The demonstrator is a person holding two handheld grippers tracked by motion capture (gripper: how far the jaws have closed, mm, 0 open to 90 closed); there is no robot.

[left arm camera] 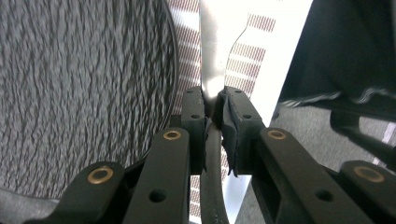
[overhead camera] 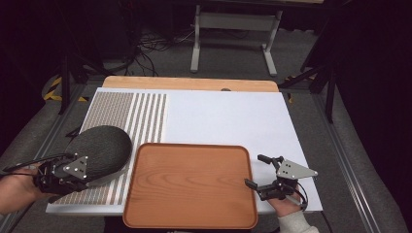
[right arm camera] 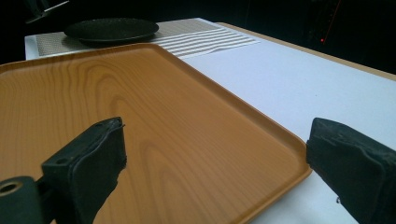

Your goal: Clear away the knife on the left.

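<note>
My left tool is clenched on the handle of a metal utensil; which utensil I cannot tell. It sits beside the dark textured plate on the striped placemat at the counter's left. My right tool is released, jaws spread over the wooden tray's right edge.

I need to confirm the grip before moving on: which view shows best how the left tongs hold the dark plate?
The left gripper view: the left tongs pinch the dark plate at its rim. The high view shows the whole plate with the grip hidden. The right gripper view shows it far off.
</note>
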